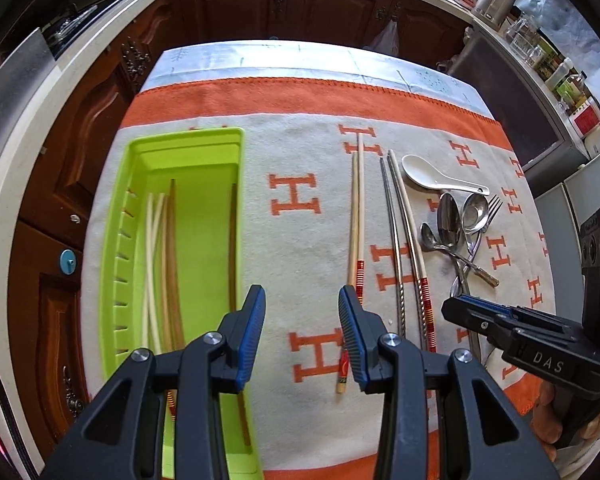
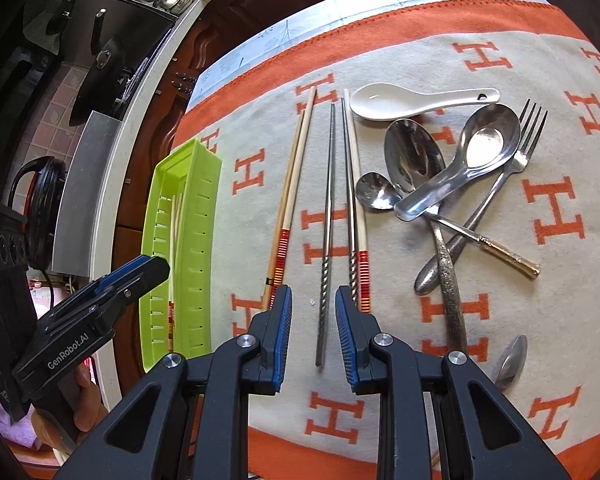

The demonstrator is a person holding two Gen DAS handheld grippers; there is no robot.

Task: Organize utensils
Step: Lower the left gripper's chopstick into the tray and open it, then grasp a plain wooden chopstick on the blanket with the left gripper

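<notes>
A lime green utensil tray [image 1: 236,216] [image 2: 204,216] lies at the left of the table and holds several chopsticks [image 1: 160,264]. A wooden chopstick pair with red bands [image 1: 356,224] [image 2: 294,184], metal chopsticks [image 1: 394,240] [image 2: 328,216] and a banded chopstick [image 2: 356,184] lie in the middle. A white ceramic spoon [image 1: 432,174] [image 2: 404,100], metal spoons [image 2: 448,168] and a fork [image 2: 516,160] lie in a pile at the right. My left gripper [image 1: 302,300] is open and empty between the tray and the wooden pair. My right gripper [image 2: 312,300] is open and empty above the metal chopstick's handle end.
An orange and cream cloth with H letters [image 1: 296,200] [image 2: 556,208] covers the table. Dark wood cabinets [image 1: 240,4] and a white counter edge [image 2: 140,112] stand beyond and to the left. Jars and appliances [image 1: 548,48] crowd the counter at the far right.
</notes>
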